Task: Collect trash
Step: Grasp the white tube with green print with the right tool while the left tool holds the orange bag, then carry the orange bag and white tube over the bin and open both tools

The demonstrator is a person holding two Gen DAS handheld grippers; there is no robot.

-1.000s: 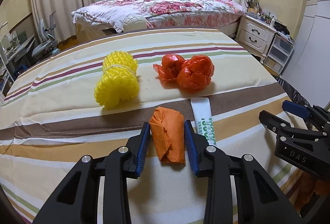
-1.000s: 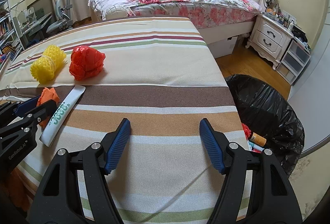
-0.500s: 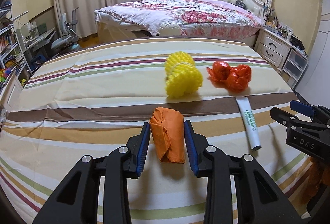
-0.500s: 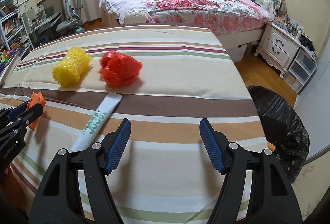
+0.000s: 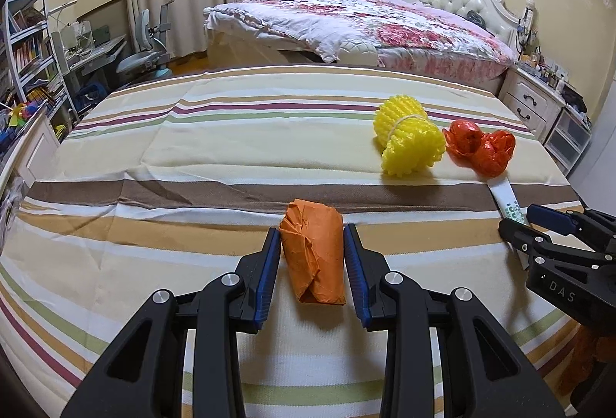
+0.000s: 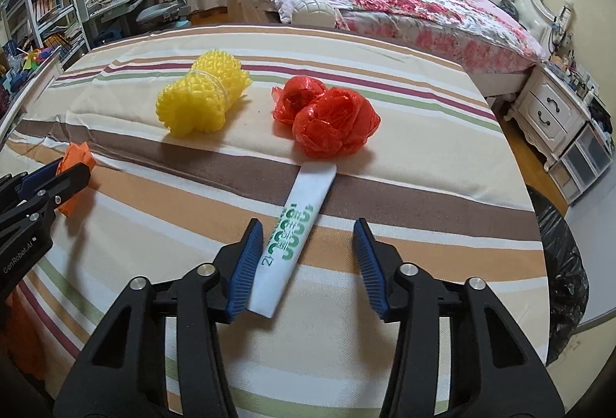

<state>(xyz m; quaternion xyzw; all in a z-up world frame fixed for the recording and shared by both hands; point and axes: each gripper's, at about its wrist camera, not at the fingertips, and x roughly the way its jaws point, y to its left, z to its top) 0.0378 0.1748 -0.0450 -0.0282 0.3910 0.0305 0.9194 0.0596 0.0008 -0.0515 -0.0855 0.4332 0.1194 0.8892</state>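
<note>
Right claw now straddles white tube.

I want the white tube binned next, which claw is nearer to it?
Right. The right claw is open with the white tube lying between its fingers, close to one of them. The left claw is off to the side, shut on the orange wad.

left wrist: low, forward | right wrist: same | shared: striped tablecloth
</note>
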